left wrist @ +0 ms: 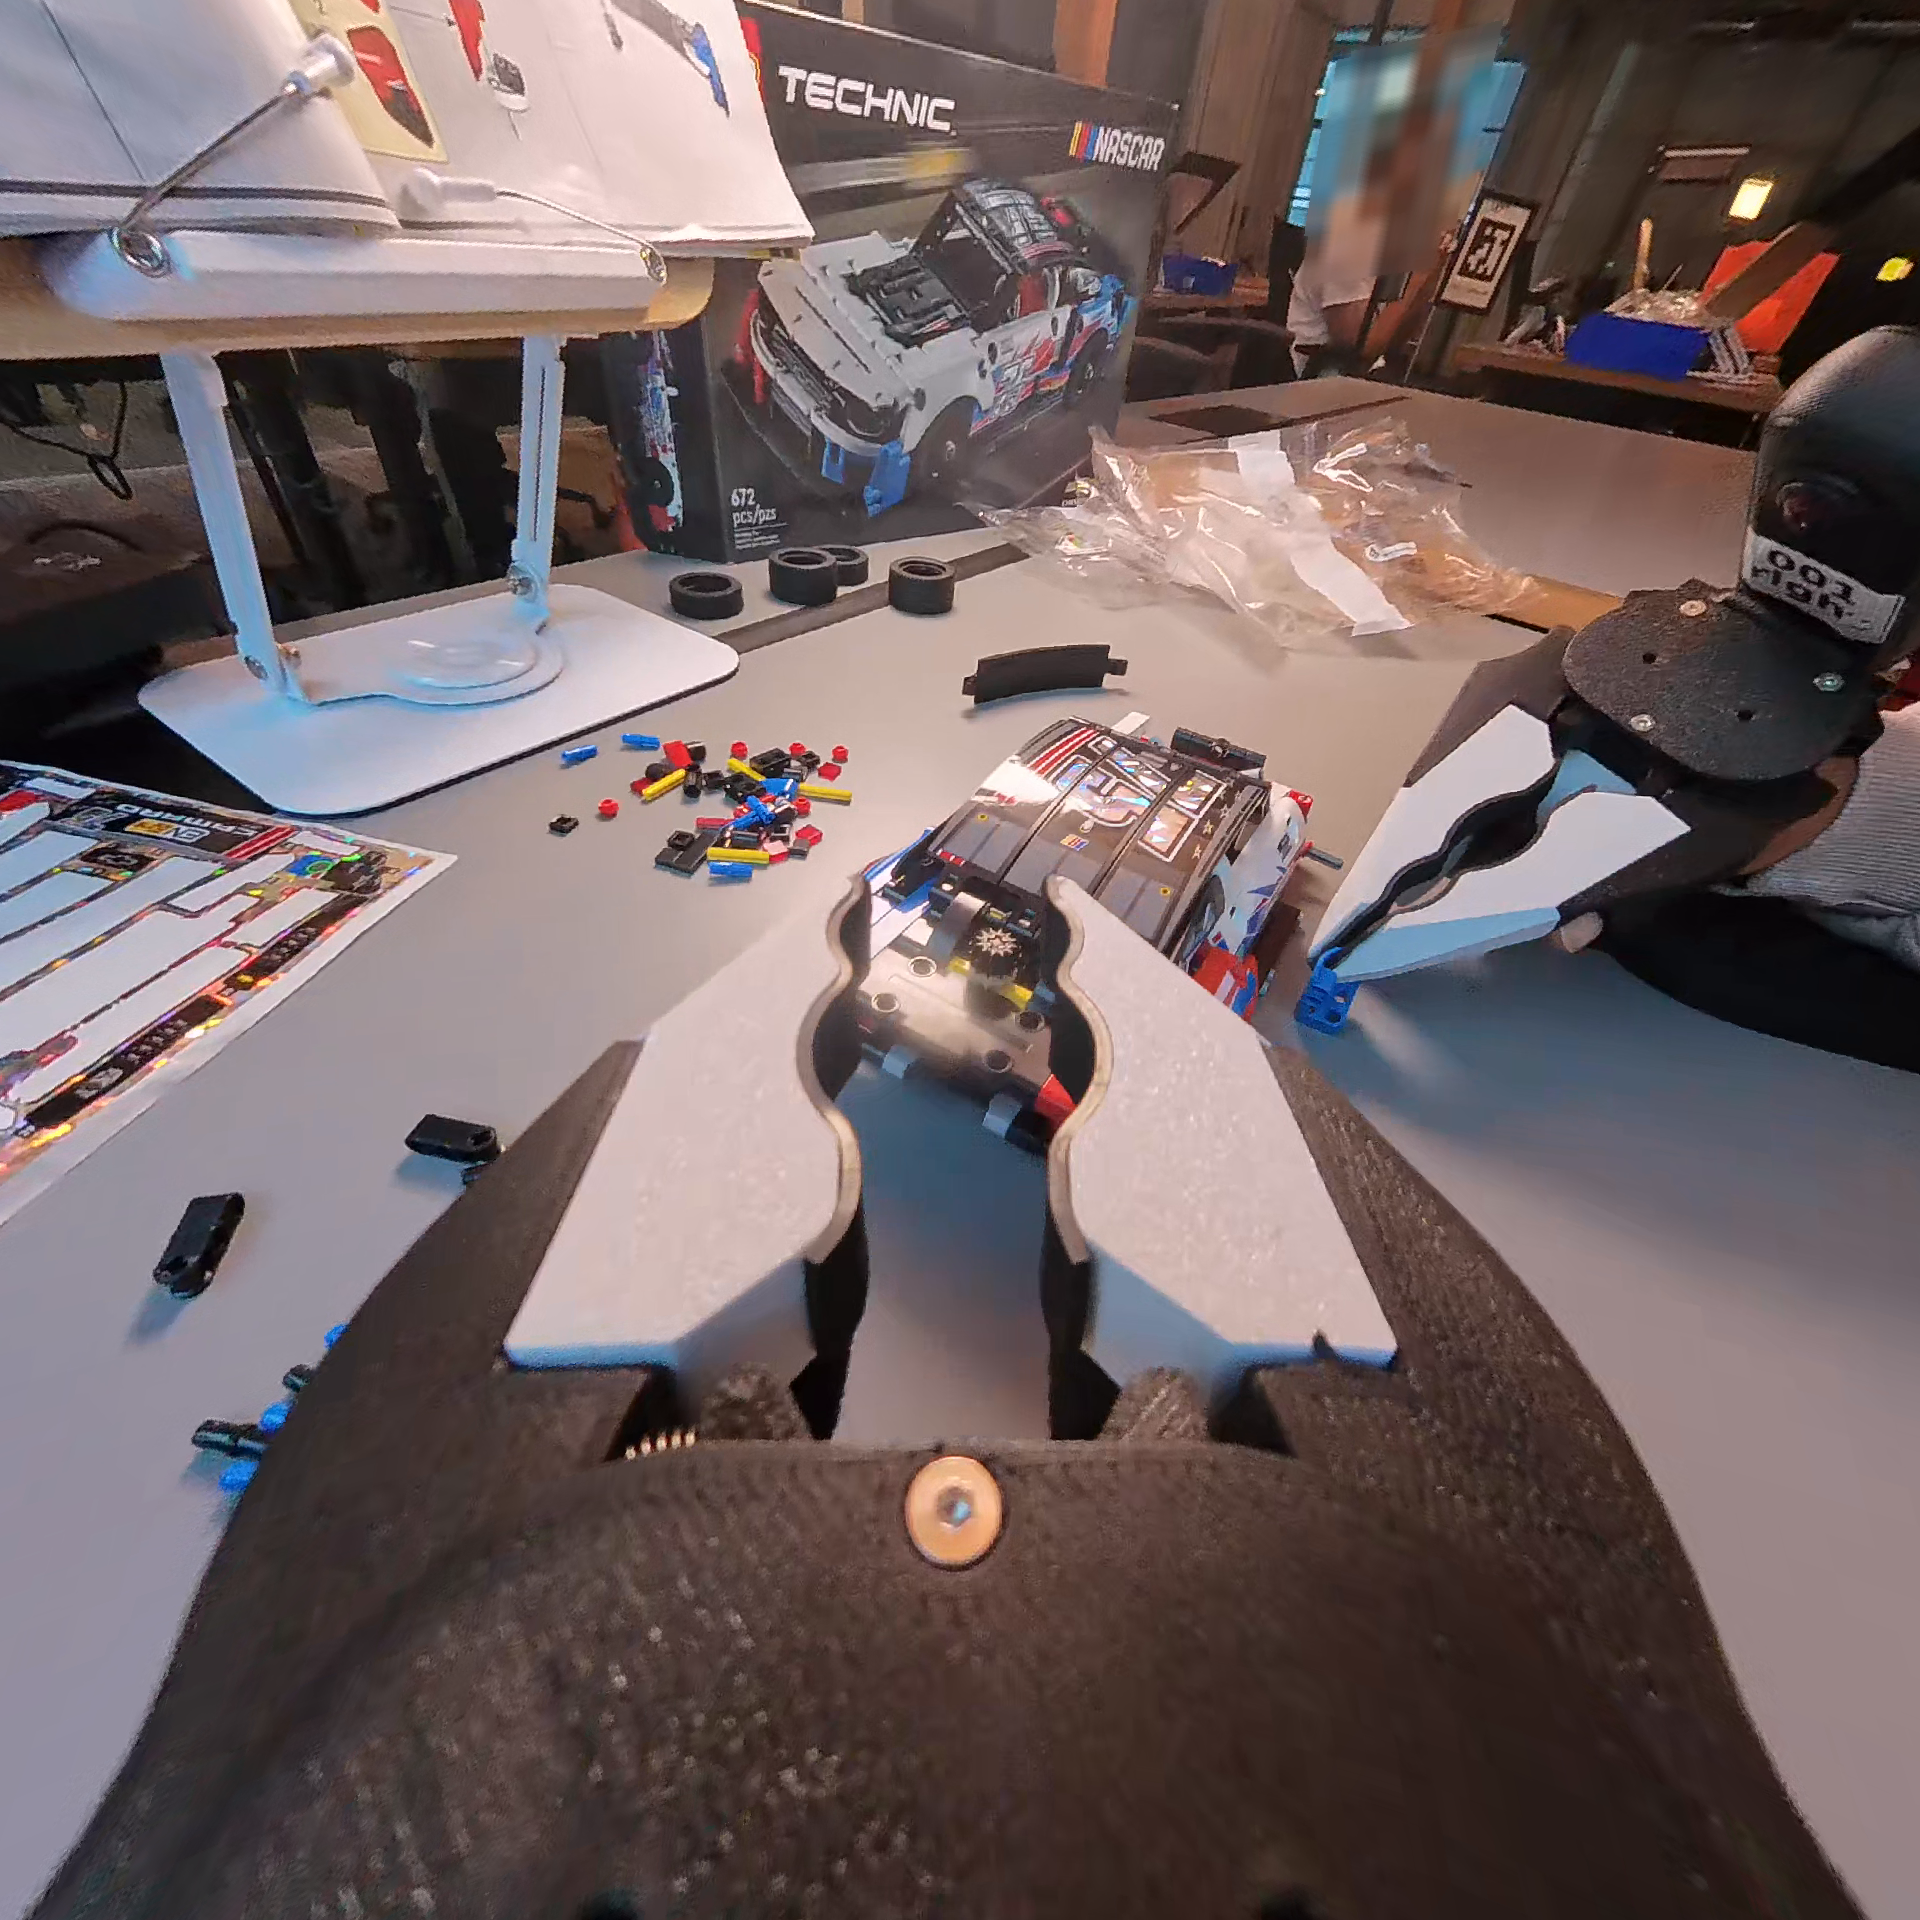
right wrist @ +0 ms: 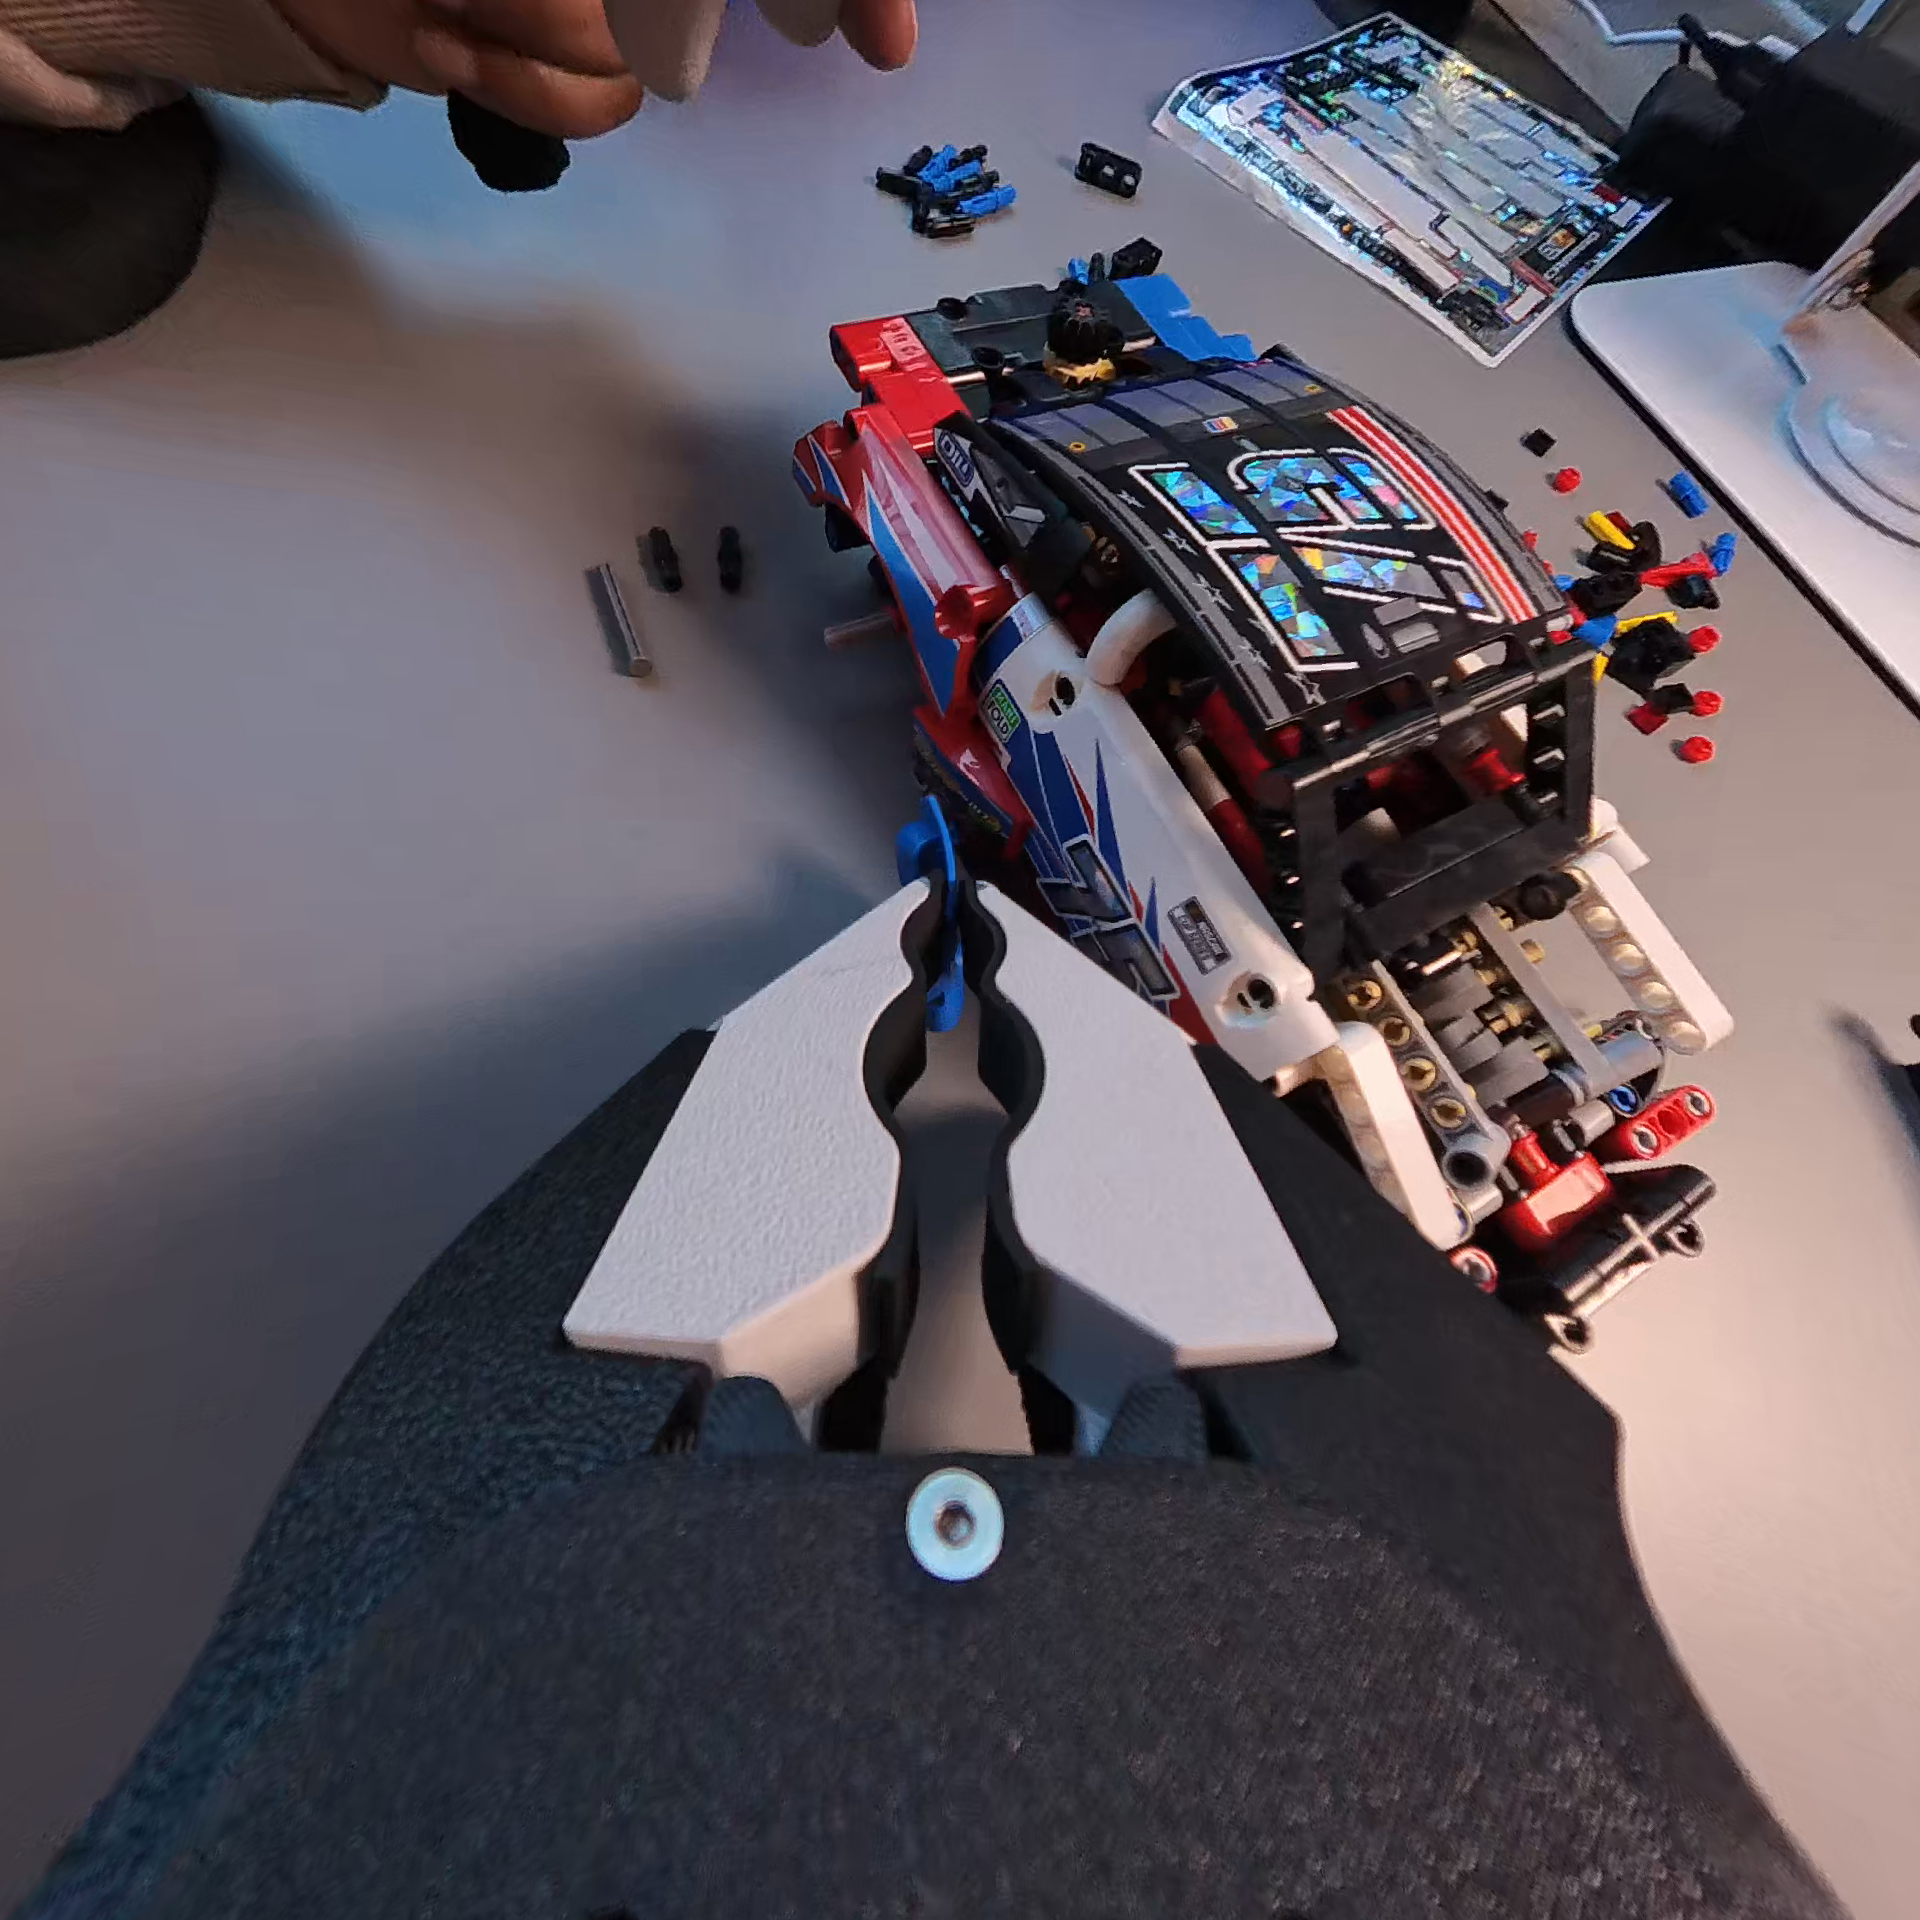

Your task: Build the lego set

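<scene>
We find the black-roofed, stickered plastic race car body (left wrist: 1101, 862) largely assembled at table centre. The four black rubber tyres (left wrist: 805, 577) at 12 o'clock remain unfitted. Our right gripper (right wrist: 951, 940) pinches a small blue plastic connector (right wrist: 935, 862); our left gripper (left wrist: 956, 914) gapes empty.

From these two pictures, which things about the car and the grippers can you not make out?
- Blue piece in the right gripper: its shape, hidden by the fingers in the right wrist view.
- Left gripper: whether it touches the car, in the left wrist view.
- Car's far side, hidden by its roof, right wrist view.
- Instruction booklet: cut by the top edge, left wrist view.
</scene>
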### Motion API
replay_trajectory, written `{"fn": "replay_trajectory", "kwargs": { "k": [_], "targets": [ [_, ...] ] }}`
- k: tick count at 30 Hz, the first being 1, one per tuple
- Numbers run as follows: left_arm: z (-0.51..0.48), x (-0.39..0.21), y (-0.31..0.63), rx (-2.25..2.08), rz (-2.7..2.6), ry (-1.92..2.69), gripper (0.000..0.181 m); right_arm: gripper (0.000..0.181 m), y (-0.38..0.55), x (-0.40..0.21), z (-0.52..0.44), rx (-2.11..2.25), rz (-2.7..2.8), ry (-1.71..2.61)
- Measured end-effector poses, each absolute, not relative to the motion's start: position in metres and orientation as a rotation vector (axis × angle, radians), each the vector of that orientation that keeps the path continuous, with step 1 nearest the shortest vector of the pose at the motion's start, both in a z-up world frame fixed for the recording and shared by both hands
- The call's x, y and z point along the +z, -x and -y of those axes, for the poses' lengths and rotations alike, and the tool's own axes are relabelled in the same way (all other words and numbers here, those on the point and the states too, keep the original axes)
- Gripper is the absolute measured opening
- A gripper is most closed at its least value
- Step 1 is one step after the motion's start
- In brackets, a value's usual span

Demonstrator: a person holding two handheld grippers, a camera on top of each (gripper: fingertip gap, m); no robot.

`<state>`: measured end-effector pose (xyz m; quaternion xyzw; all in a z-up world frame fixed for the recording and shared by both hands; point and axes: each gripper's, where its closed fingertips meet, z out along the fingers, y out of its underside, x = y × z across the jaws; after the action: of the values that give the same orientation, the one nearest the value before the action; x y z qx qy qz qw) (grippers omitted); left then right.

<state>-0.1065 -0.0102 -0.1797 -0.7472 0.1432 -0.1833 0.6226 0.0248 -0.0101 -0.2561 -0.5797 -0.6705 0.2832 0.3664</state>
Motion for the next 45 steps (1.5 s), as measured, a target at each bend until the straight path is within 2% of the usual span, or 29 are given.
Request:
{"fn": "replay_trajectory", "kwargs": {
  "k": [5, 8, 13, 15, 19, 23, 27, 32, 35, 41, 45],
  "targets": [
    [0.009, -0.174, 0.113, -0.4, -0.314, 1.707, 0.031, 0.013, -0.027, -0.257, 0.017, 0.756, 1.733, 1.474],
    [0.017, -0.139, 0.137, -0.311, -0.31, 1.683, 0.033, 0.023, -0.03, -0.234, 0.018, 0.865, 1.665, 1.438],
    [0.046, -0.1, 0.26, -0.016, -0.198, 1.904, 0.033, 0.025, -0.052, -0.194, 0.005, 0.995, 1.5, 1.383],
    [0.061, -0.113, 0.314, 0.036, -0.132, 2.087, 0.034, 0.024, -0.062, -0.189, -0.003, 1.014, 1.438, 1.378],
    [0.091, -0.185, 0.38, -0.014, -0.05, 2.517, 0.038, 0.022, -0.067, -0.186, -0.01, 1.055, 1.346, 1.381],
    [0.105, -0.246, 0.391, -0.039, -0.038, 2.765, 0.041, 0.022, -0.07, -0.18, -0.009, 1.027, 1.341, 1.351],
    [0.104, -0.27, 0.398, 0.074, -0.087, 2.849, 0.045, 0.021, -0.076, -0.18, -0.01, 1.031, 1.316, 1.36],
    [0.104, -0.277, 0.405, 0.172, -0.114, 2.884, 0.027, 0.019, -0.081, -0.181, -0.011, 1.025, 1.294, 1.371],
    [0.101, -0.263, 0.406, 0.219, -0.152, 2.819, 0.008, 0.019, -0.081, -0.179, -0.011, 1.022, 1.292, 1.366],
    [0.098, -0.18, 0.392, 0.292, -0.155, 2.515, 0.006, 0.019, -0.077, -0.177, -0.005, 1.024, 1.307, 1.341],
    [0.096, -0.127, 0.339, 0.138, -0.232, 2.289, 0.006, 0.019, -0.068, -0.174, 0.004, 1.02, 1.34, 1.306]
  ]
}}
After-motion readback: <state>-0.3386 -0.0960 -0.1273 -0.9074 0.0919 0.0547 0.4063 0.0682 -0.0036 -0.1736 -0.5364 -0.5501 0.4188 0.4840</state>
